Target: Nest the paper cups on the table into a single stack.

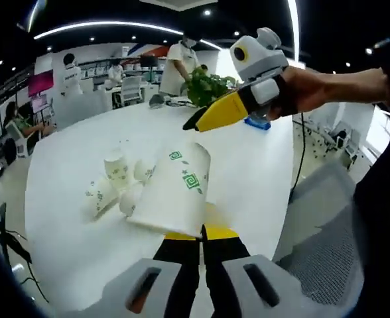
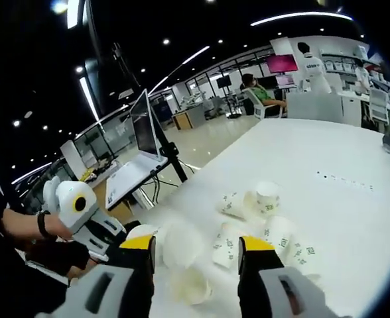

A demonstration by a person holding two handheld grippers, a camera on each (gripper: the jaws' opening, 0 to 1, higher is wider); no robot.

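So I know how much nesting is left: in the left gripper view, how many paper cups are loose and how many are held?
Loose paper cups on the table: 4
Held paper cup, in the left gripper: 1
Total: 5 in that view; the held one may hide others.

A broad white bench (image 1: 69,172) carries a loose cluster of white paper cups with green print (image 1: 115,182). In the left gripper view one cup stands upright and others lie tipped beside it, touching. At the far edge stand a leafy green plant (image 1: 208,86) and a small blue object (image 1: 256,123). In the right gripper view the same cups (image 2: 261,222) lie scattered near the bench's near edge.
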